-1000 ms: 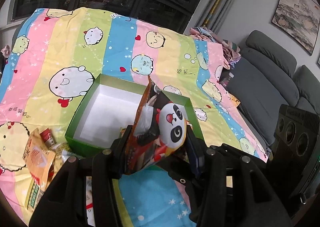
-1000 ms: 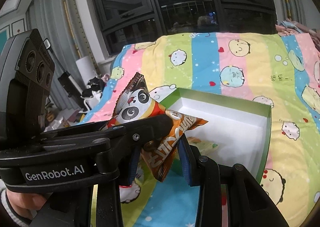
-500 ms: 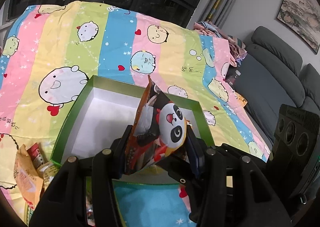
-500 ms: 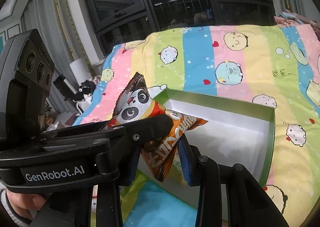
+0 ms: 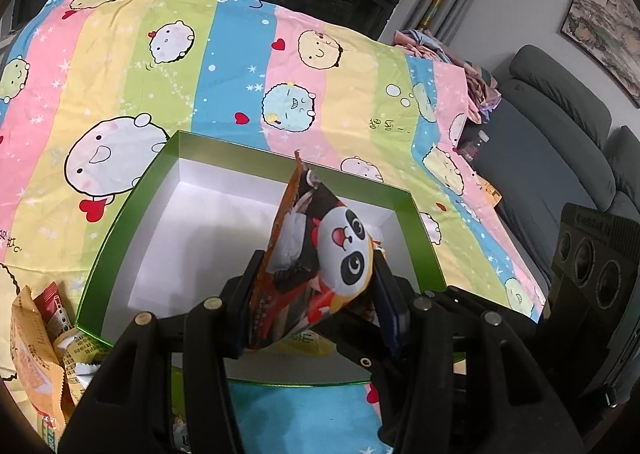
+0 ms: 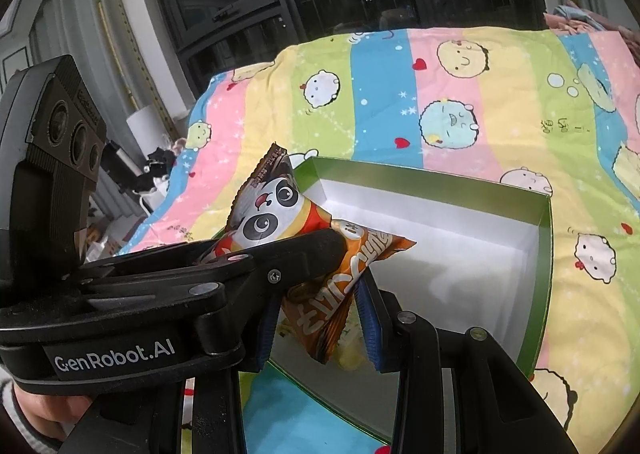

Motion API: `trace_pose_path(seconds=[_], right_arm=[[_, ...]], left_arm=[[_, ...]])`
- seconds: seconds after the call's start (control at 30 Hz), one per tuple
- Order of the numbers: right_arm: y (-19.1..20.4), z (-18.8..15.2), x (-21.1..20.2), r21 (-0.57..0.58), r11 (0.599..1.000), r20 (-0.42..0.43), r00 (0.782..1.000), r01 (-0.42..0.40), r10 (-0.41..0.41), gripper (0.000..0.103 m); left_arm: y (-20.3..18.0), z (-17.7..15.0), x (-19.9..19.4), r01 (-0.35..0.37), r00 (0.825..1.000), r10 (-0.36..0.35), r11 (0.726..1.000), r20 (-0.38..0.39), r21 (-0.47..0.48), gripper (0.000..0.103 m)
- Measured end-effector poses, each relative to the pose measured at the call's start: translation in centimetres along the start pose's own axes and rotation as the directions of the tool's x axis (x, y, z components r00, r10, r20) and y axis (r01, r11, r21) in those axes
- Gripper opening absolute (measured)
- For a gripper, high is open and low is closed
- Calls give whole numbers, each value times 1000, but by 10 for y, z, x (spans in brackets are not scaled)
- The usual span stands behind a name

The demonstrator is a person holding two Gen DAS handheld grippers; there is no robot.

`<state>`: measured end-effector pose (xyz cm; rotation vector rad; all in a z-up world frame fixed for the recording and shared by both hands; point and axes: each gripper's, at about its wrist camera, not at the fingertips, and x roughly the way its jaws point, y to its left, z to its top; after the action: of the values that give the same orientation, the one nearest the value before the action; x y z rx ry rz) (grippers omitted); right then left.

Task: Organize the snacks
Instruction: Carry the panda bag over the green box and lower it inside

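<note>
Above green box (image 5: 120, 221), near its front wall: my left gripper (image 5: 316, 294) clenched on panda snack (image 5: 320, 254), my right gripper (image 6: 320, 314) clenched on orange snack (image 6: 340, 294). Step: carrying both to box. Next, I think: lower inside, release.

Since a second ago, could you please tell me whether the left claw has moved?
Yes. The left claw, holding a panda packet, has advanced over the green box.
</note>
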<state>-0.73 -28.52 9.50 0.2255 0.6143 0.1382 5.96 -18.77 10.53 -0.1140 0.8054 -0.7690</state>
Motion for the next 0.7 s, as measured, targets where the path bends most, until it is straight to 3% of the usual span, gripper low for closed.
trace_pose_path(seconds=[0.7], right_arm=[[-2,-3,11,17,999,-53,998,26,-26,39]], left_arm=[[7,-5,14,-13,999,12,1000,-31,-15,53]])
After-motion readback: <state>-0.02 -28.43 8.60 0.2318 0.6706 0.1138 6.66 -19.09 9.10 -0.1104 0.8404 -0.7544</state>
